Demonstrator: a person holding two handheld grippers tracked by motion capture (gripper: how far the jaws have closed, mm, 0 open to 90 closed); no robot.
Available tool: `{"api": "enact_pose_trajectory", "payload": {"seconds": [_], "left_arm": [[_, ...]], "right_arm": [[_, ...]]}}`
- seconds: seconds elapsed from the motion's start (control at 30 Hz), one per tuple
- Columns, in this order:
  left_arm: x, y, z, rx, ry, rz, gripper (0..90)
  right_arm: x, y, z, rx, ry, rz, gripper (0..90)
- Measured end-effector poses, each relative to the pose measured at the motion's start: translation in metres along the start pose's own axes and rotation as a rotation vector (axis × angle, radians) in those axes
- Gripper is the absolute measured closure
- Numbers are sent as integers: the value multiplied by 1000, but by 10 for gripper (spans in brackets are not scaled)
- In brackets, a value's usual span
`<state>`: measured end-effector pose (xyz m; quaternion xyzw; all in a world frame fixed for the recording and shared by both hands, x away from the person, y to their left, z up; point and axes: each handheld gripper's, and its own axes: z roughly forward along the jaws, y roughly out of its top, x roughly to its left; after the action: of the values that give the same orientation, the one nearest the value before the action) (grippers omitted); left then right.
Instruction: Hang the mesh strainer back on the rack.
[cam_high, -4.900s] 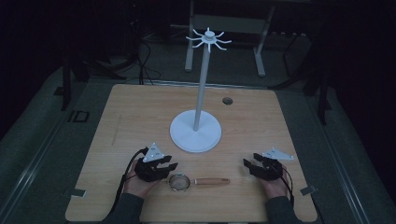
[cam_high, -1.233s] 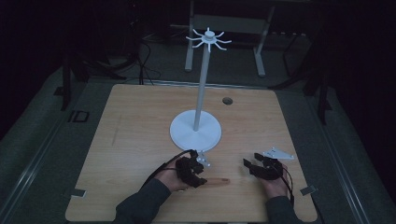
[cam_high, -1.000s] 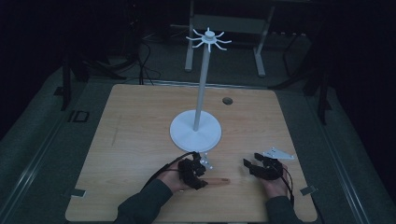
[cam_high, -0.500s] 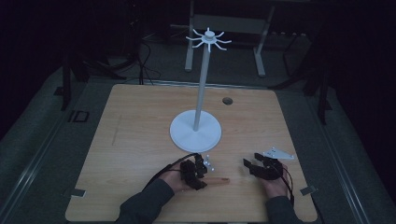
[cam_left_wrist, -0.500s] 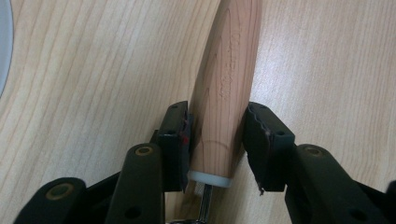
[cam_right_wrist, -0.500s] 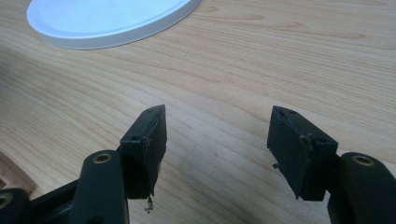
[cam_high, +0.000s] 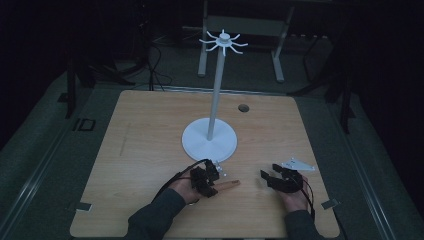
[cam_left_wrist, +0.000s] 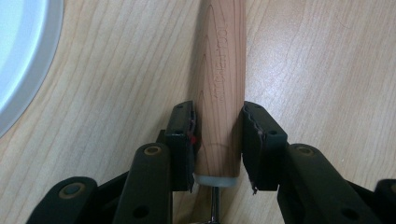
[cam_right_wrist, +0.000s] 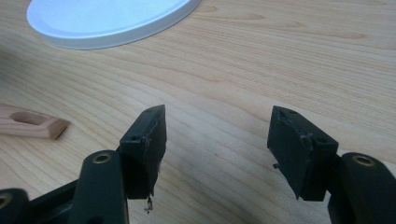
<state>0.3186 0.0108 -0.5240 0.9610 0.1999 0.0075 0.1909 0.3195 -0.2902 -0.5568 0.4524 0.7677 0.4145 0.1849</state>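
The left gripper (cam_left_wrist: 217, 140) clamps the wooden handle (cam_left_wrist: 219, 70) near its metal ferrule, likely for lifting; the right gripper (cam_right_wrist: 219, 149) rests apart on the bench (cam_high: 150, 130).

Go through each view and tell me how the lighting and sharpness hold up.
High view: dim and underexposed, the surroundings nearly black, the white stand the brightest thing, the left gripper and right gripper dark, with little detail. Left gripper view: bright and even, wood grain on the handle sharp. Right gripper view: well lit, soft shadows under the fingers, the table slightly soft farther off.
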Motion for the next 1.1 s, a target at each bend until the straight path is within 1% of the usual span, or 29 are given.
{"api": "enact_pose_trajectory", "payload": {"seconds": [0.1, 0.33, 0.47, 0.67, 0.87, 1.0, 1.1], "left_arm": [[0, 2, 1, 7, -8, -1, 659], [2, 7, 1, 42, -16, -12, 660], [2, 8, 1, 48, -18, -22, 670], [1, 8, 1, 46, -12, -16, 681], [2, 7, 0, 35, 7, -15, 682], [3, 6, -3, 17, 19, -22, 683], [4, 5, -6, -1, 29, -35, 683]], "right_arm": [[0, 0, 0, 0, 1, 1, 370], [0, 0, 0, 0, 1, 4, 369], [0, 0, 0, 0, 1, 3, 368], [0, 0, 0, 0, 1, 3, 369], [0, 0, 0, 0, 2, 4, 369], [0, 0, 0, -1, 2, 4, 369], [0, 0, 0, 0, 2, 5, 369]]}}
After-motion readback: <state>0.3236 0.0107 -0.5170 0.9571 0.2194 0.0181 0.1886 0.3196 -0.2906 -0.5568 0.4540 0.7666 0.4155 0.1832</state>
